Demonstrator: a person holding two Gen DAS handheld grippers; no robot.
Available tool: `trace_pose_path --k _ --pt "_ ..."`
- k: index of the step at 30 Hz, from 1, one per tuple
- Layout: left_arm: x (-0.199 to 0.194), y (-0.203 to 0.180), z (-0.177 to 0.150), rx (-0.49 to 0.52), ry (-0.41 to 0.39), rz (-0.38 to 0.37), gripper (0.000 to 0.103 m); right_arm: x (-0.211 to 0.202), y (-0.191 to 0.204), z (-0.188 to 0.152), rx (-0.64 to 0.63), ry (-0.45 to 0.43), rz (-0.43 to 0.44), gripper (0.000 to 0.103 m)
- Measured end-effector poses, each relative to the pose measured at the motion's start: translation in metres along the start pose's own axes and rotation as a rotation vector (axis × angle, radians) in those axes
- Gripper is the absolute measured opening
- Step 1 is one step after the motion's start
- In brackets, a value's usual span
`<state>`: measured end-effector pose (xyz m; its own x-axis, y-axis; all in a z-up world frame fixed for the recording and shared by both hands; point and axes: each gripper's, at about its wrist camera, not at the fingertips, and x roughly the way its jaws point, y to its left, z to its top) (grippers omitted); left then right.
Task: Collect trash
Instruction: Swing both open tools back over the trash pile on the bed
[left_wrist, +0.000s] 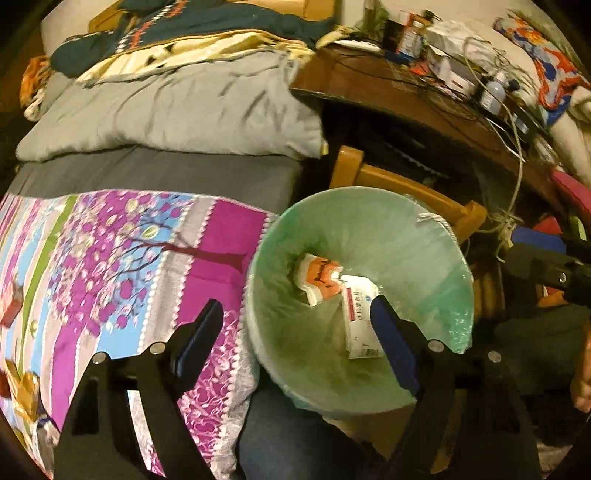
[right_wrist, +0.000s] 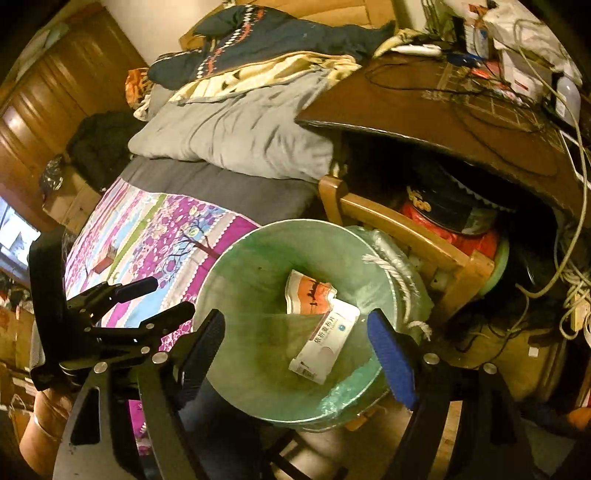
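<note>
Boxes (right_wrist: 325, 341) inside green-lined bin (right_wrist: 236, 280)

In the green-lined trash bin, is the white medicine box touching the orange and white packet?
Touching. In the right wrist view the white medicine box leans with its upper end against the orange and white packet, no gap between them; the left wrist view agrees.

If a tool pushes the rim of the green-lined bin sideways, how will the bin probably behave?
The bin likely slides or tips easily: it holds only a white box and an orange-printed box, so it is probably light. Its thin liner looks loose at the rim and may crumple or slip. The bed and wooden chair beside it could stop it.
</note>
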<state>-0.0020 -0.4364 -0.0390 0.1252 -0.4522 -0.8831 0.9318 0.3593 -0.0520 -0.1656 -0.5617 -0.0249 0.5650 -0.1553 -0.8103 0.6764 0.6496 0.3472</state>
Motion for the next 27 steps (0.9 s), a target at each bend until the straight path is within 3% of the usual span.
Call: trace_pose_path --k 4,8,16,20,27 --pt "-0.012 0.018 -0.022 -0.047 -0.05 0.089 0.078 0.0 0.017 -0.002 -0.053 -0.042 -0.001 0.08" --pt "-0.022 0.049 -0.048 -0.16 -0.08 0.161 0.078 -0.001 0.043 -0.003 -0.106 -0.11 0.023 0.08" --pt "-0.052 0.12 -0.114 -0.402 -0.141 0.384 0.079 -0.008 0.142 -0.023 -0.349 -0.313 0.081 0.081" --pt "-0.073 0.148 -0.148 -0.513 -0.174 0.439 0.079 0.002 0.185 -0.034 -0.425 -0.298 0.156 0.08" --pt "-0.123 0.192 -0.23 -0.708 -0.215 0.571 0.08 0.036 0.262 -0.066 -0.562 -0.182 0.282 0.081"
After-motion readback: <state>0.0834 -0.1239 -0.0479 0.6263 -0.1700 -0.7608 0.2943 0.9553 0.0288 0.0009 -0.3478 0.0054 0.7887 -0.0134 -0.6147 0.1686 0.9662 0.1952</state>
